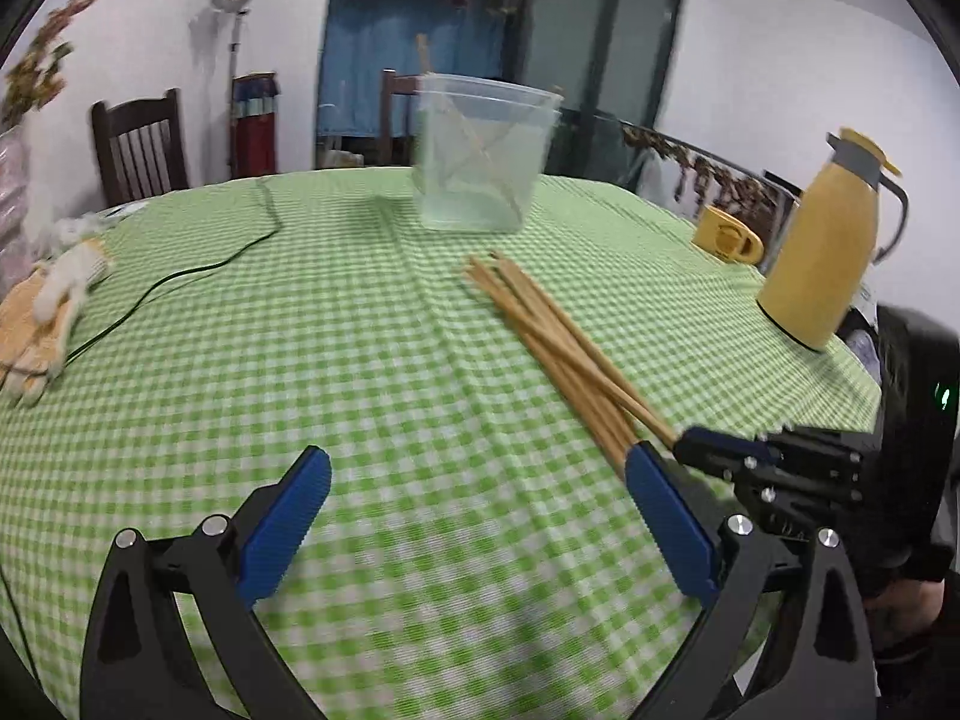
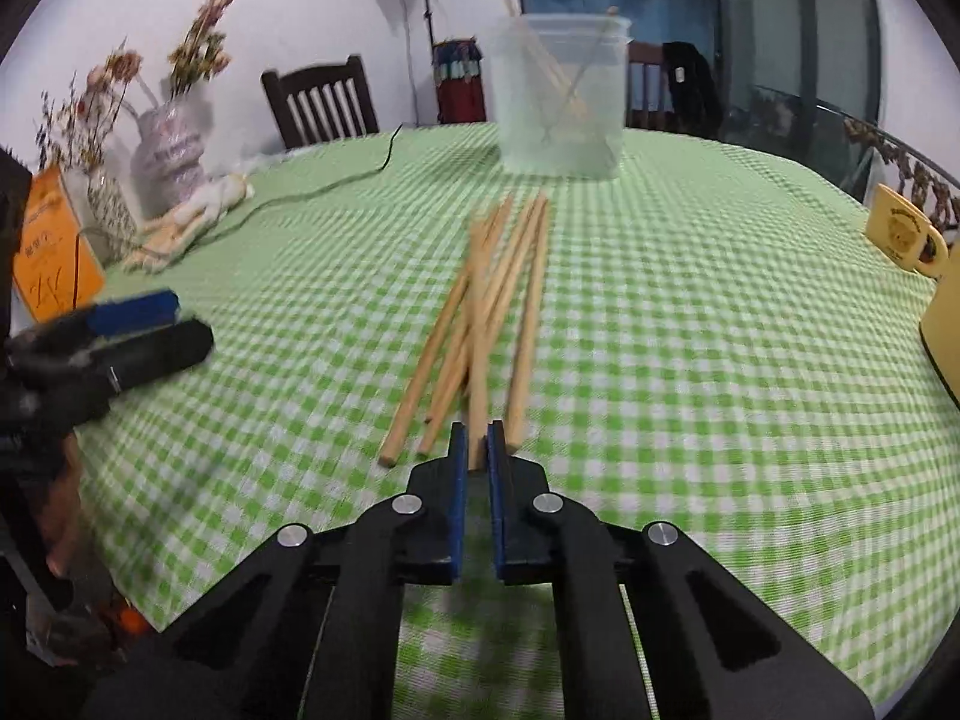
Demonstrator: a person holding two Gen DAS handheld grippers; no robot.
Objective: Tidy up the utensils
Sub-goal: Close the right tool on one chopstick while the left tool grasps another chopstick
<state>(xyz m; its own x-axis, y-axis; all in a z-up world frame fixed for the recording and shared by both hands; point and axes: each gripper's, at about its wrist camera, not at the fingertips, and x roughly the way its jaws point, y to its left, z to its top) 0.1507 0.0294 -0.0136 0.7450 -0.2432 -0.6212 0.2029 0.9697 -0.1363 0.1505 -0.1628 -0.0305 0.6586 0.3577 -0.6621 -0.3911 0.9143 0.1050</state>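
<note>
Loose bundle of long wooden chopsticks (image 2: 486,306) lies mid-surface on the green-white checked cloth (image 2: 690,360), pointing twd the clear plastic tub (image 2: 561,96), which already holds a few sticks. My right gripper (image 2: 478,447): fingers narrow, pinched on near end of one stick. My left gripper (image 1: 477,516): fingers wide, nothing btwn them, just left of bundle. Yellow thermos jug (image 1: 831,240) and yellow mug (image 1: 726,234) at right edge.

A yellow jug (image 1: 825,246) and a yellow cup (image 1: 726,235) stand far to the right of the tongs. Gloves (image 1: 45,312), a black wire (image 1: 198,267) and flowers (image 2: 120,120) are to the left.
</note>
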